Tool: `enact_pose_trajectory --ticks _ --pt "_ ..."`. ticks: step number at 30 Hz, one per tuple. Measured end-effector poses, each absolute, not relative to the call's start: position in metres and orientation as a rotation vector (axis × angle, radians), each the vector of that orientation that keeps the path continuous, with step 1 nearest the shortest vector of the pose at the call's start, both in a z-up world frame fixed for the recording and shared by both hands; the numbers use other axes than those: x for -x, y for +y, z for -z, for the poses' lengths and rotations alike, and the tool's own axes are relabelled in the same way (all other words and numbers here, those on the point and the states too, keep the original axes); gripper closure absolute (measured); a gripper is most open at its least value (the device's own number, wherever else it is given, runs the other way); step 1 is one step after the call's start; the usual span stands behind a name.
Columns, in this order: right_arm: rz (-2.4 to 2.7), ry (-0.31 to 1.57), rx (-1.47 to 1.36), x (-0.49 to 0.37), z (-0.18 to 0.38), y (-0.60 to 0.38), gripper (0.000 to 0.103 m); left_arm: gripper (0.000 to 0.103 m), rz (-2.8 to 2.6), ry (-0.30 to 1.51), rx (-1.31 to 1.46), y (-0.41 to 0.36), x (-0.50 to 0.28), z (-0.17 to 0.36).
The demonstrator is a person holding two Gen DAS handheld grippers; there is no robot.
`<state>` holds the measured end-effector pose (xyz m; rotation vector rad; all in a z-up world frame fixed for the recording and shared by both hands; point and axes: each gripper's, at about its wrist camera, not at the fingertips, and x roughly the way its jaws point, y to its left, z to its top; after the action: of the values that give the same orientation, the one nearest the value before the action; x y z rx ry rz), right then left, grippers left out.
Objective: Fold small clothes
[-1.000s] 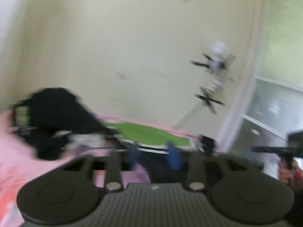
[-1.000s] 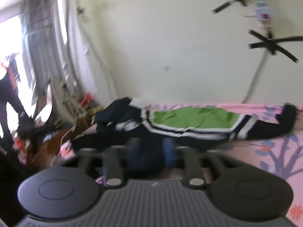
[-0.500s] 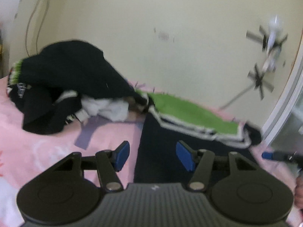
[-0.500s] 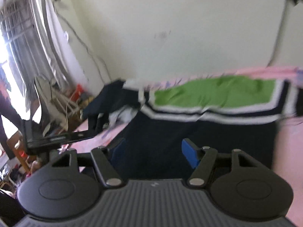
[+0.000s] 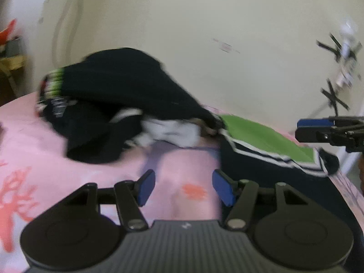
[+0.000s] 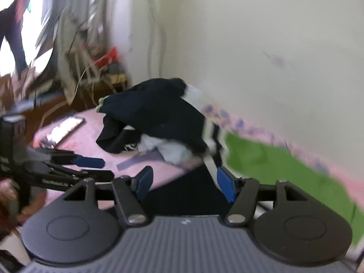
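Pink bedding (image 5: pixel 95 177) under a cream wall (image 5: pixel 204 22) carries a dark garment with a green panel (image 5: pixel 268 141), spread flat beside a black clothes heap (image 5: pixel 118 95). Both the left hand-held gripper (image 5: pixel 183 187) and right hand-held gripper (image 6: pixel 185 183) hover above with jaws apart, holding nothing.

A heap of clothes (image 5: pixel 118 104) sits on the bed (image 5: pixel 45 159) against the wall (image 5: pixel 204 22), with a spread garment (image 5: pixel 268 157) lying flat to its right, both beyond the left gripper (image 5: pixel 182 187).
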<state>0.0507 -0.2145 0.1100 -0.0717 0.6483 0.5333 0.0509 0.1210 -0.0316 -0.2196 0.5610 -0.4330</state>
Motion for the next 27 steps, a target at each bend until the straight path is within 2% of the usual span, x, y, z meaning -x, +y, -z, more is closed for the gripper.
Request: enact_pose_trajectory --ticks 4,5,7,12,16,18,19,21,22,27 --pt "-0.600 0.587 0.301 -0.074 -0.119 -0.150 0.052 0.046 0.449 0.540 0.432 0.158 -0.055 0.037" --pt "-0.630 0.580 0.336 -0.081 -0.122 -0.133 0.058 0.046 0.447 0.518 0.458 0.163 -0.052 0.037" --pt "-0.687 0.580 0.367 -0.095 -0.126 -0.107 0.063 0.046 0.440 0.485 0.468 0.165 -0.048 0.036" --pt "-0.806 0.590 0.439 -0.131 -0.130 -0.040 0.061 0.046 0.474 0.429 0.372 0.151 -0.040 0.029" --pt "-0.824 0.634 0.625 -0.157 -0.107 0.004 0.054 0.045 0.495 0.360 0.281 0.140 -0.028 0.026" --pt "-0.796 0.657 0.685 -0.164 -0.095 0.013 0.055 0.044 0.499 0.339 0.258 0.136 -0.024 0.026" --pt "-0.782 0.662 0.706 -0.166 -0.091 0.015 0.058 0.043 0.501 0.333 0.255 0.136 -0.023 0.025" --pt "-0.750 0.649 0.713 -0.169 -0.090 0.014 0.083 0.042 0.510 0.331 0.262 0.136 -0.024 0.026" --pt "-0.744 0.660 0.673 -0.171 -0.095 0.010 0.101 0.042 0.512 0.333 0.270 0.136 -0.025 0.026" --pt "-0.722 0.655 0.366 -0.183 -0.148 -0.033 0.102 0.041 0.503 0.337 0.284 0.138 -0.025 0.028"
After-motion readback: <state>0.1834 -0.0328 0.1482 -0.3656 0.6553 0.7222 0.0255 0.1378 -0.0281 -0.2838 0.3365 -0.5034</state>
